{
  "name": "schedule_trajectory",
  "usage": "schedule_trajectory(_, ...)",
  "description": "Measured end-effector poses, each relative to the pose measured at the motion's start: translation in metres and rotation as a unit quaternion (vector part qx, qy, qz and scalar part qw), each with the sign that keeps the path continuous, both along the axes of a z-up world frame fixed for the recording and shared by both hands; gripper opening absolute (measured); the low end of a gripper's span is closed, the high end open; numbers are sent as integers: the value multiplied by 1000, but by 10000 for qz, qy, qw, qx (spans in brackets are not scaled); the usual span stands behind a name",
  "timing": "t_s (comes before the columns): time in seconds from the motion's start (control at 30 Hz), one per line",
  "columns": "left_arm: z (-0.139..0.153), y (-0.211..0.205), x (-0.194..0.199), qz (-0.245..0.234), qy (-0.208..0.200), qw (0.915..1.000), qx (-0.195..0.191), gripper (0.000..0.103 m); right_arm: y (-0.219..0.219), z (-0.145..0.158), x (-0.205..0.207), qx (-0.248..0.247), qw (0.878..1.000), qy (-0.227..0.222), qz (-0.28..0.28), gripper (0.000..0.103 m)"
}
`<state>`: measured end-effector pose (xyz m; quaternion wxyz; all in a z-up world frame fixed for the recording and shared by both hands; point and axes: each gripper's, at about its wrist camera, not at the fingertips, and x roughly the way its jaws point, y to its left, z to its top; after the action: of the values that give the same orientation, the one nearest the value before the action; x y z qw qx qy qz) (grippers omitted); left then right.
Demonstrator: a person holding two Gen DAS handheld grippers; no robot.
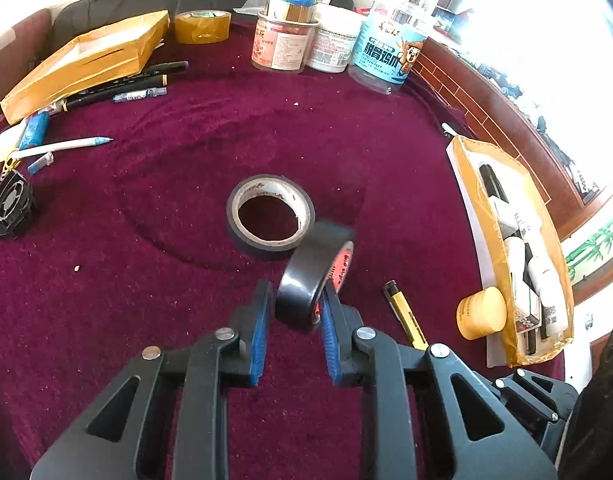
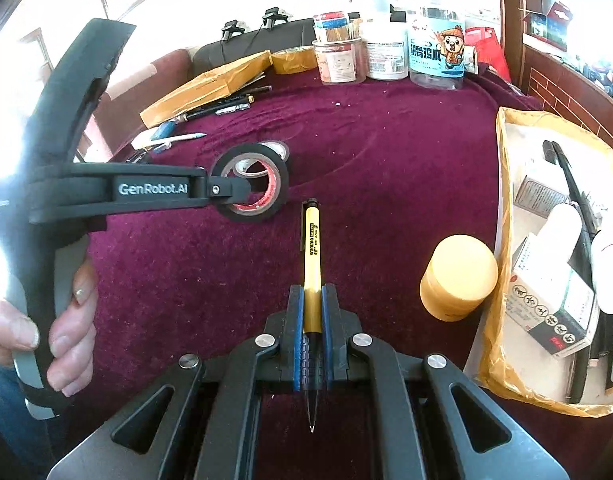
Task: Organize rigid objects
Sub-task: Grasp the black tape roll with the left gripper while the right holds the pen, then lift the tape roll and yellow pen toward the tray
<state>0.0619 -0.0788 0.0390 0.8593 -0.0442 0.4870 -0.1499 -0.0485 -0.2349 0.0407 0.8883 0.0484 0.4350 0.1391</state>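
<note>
The black tape roll stands on edge between the left gripper pads, clamped across its width: light, stiff, slick-sided, so flat faces grip best. The right gripper is shut on a yellow pen.

A maroon cloth table carries a tape roll at centre, jars at twelve o'clock, pens at ten

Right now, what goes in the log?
left tongs: gripping black tape roll | right tongs: shut on yellow pen
</note>
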Motion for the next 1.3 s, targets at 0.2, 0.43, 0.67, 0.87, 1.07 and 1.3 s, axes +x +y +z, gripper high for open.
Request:
schedule_trajectory(0.2, -1, -1, 1, 40, -14, 9999, 91, 22, -1, -5, 0, 41, 9999, 109, -32, 7)
schedule_trajectory(0.43, -2, 3, 2, 260, -104, 9996, 22, 66, -4, -6, 0, 108, 9999, 109, -49, 7)
schedule_trajectory(0.67, -16, -2, 14, 358, 42, 9991, 232, 76, -5, -13, 2, 185, 9997, 175, -7, 7)
schedule_trajectory(0.87, -19, -17, 18, 347, -223, 9960, 787, 76, -8, -13, 3, 242, 9995, 193, -28, 7)
schedule_trajectory(1.07, -17, -18, 9, 252, -350, 9950, 901, 62, -10, -12, 0, 244, 9996, 148, -88, 7)
schedule_trajectory(1.3, -2, -18, -3, 302, -710, 9932, 873, 62, -16, 2, -6, 272, 9994, -39, -192, 7)
